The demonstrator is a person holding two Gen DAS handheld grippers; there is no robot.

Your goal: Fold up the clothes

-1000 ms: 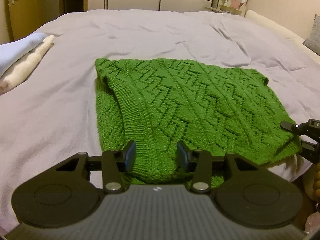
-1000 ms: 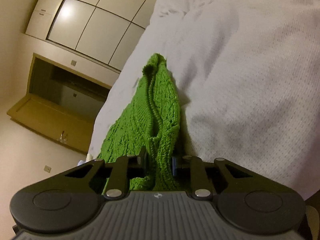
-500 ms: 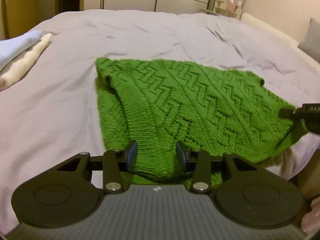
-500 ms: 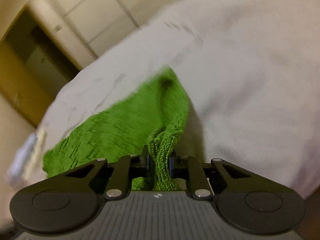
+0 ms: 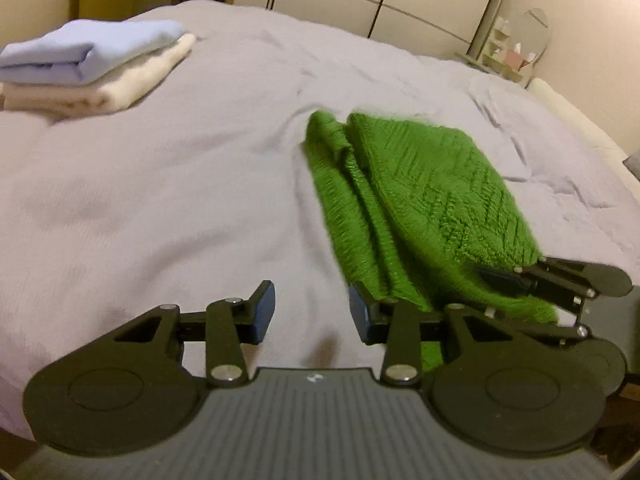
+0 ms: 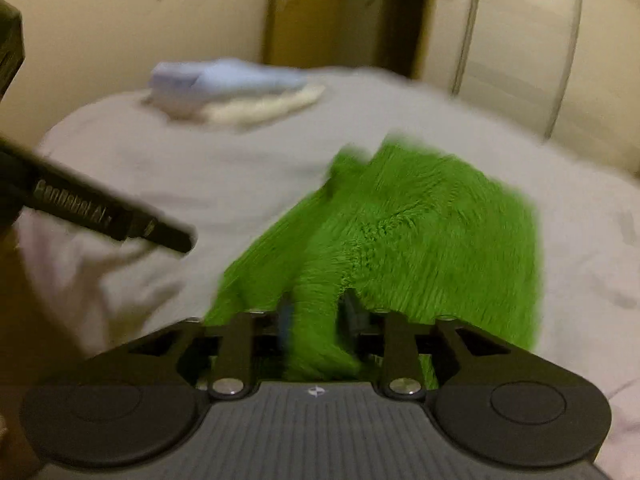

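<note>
A green knitted sweater (image 5: pixel 424 200) lies folded over into a narrower stack on the pale bedsheet (image 5: pixel 160 200). My left gripper (image 5: pixel 312 314) is open and empty, just left of the sweater's near edge, with bare sheet between its jaws. My right gripper (image 6: pixel 316 314) is shut on the sweater's near edge (image 6: pixel 316 340); it also shows in the left wrist view (image 5: pixel 560 284) at the sweater's right corner. The right wrist view is blurred, with the sweater (image 6: pixel 420 240) spread ahead.
A folded light blue garment (image 5: pixel 88 52) lies on a folded cream one (image 5: pixel 120 84) at the far left of the bed. Wardrobe doors (image 5: pixel 380 4) stand behind the bed. The left gripper's body (image 6: pixel 100 208) crosses the right wrist view's left side.
The right gripper swung the sweater's right side over to the left, folding it narrower. The left gripper let go of the sweater and now sits open over bare sheet.
</note>
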